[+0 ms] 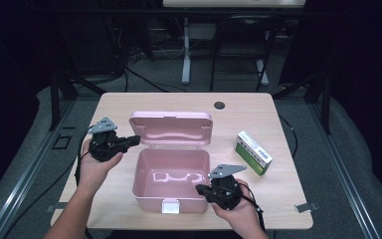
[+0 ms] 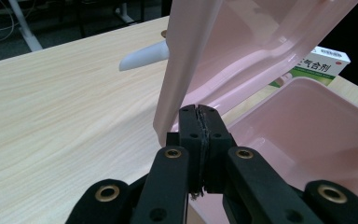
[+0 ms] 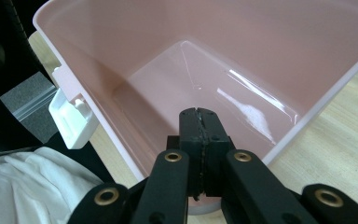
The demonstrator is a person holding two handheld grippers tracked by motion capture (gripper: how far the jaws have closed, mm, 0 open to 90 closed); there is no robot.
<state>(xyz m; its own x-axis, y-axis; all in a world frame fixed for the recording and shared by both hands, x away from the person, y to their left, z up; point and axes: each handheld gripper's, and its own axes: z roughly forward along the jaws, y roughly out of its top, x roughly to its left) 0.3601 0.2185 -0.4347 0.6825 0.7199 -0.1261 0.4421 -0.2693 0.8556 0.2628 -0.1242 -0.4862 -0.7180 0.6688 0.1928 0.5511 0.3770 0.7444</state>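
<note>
A pink plastic box (image 1: 144,191) stands open in the middle of the table, its lid (image 1: 171,128) raised at the back. My left gripper (image 1: 135,139) is shut and empty, its tip at the lid's left edge (image 2: 177,79). My right gripper (image 1: 200,189) is shut and empty too, at the box's front right corner, pointing over the rim into the bare inside (image 3: 168,88). A white latch (image 1: 170,205) hangs on the box front (image 3: 72,121). A green and white medicine carton (image 1: 253,152) lies to the right of the box (image 2: 324,65).
The wooden table (image 1: 258,114) has a dark cable hole (image 1: 220,105) at the back. Desk legs and cables stand on the floor beyond the table. A white sleeve (image 3: 23,186) shows below the box front.
</note>
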